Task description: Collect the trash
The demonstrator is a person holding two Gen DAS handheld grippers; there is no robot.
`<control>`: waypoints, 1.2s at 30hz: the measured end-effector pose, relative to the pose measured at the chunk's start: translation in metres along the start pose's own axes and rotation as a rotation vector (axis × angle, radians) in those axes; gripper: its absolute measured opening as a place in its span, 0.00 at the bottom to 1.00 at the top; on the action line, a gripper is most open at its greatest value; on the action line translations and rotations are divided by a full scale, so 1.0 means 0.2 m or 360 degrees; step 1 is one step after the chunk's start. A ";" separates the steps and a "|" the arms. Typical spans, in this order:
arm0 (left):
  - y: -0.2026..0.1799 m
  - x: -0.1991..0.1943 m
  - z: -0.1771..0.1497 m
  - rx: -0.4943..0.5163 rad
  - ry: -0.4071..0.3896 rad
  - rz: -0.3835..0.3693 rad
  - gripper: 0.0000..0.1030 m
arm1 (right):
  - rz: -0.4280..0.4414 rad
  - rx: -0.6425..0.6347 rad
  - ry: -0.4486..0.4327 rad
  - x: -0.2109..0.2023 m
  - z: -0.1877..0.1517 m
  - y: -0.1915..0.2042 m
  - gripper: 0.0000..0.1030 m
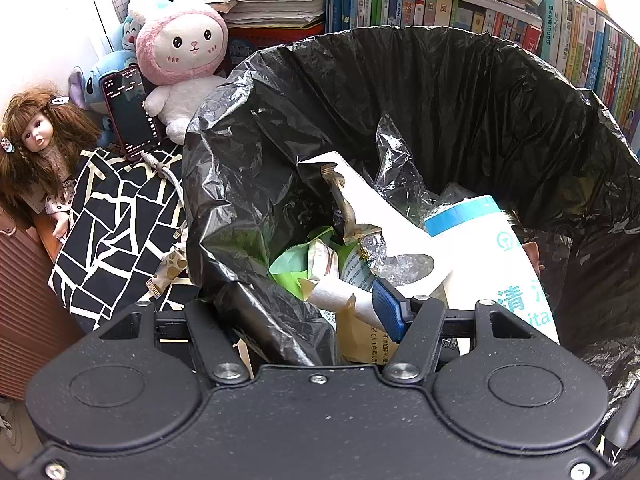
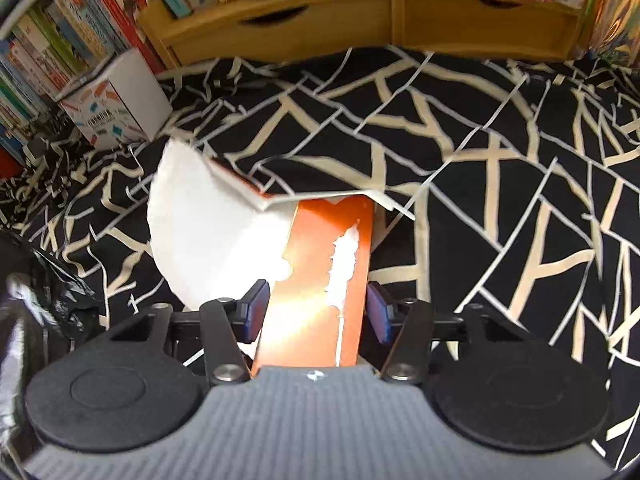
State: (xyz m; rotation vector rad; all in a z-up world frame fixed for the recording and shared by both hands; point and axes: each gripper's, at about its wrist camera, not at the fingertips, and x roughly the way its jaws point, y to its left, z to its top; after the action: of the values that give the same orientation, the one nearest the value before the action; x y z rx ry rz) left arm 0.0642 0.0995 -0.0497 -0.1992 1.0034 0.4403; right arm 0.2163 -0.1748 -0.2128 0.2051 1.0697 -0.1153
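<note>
Both grippers matter here: our left gripper (image 1: 308,312) pinches the bin bag (image 1: 256,184) rim, half-spread. Our right gripper (image 2: 316,312) straddles the orange card (image 2: 324,264), pads not visibly pressing; we should close squarely before lifting.

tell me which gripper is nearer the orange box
Right. The right gripper has the orange box between its jaws, over the patterned cloth. The left gripper is at the black bag.

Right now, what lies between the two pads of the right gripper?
In the right wrist view, an orange carton with a torn white flap lies between the pads of the right gripper, above the patterned cloth.
</note>
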 end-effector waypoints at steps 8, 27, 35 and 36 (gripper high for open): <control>0.00 0.00 0.00 -0.0001 -0.0002 0.0000 0.59 | 0.0037 -0.0027 -0.0166 -0.20 0.01 -0.02 0.53; 0.01 0.00 -0.01 0.0003 -0.0013 -0.0024 0.59 | 0.0015 -0.0260 -0.0222 -0.26 -0.19 -0.19 0.70; 0.01 0.00 -0.01 0.0005 -0.0010 -0.0021 0.59 | -0.0081 -0.0316 -0.0187 -0.12 -0.23 -0.30 0.77; 0.01 0.00 -0.01 0.0004 -0.0010 -0.0020 0.59 | -0.0080 -0.0328 -0.0183 -0.11 -0.22 -0.31 0.77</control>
State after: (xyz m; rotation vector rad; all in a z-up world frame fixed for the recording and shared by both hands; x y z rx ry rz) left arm 0.0614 0.1014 -0.0500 -0.2015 0.9959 0.4278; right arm 0.1559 -0.2253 -0.2208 -0.0141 0.9652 -0.0604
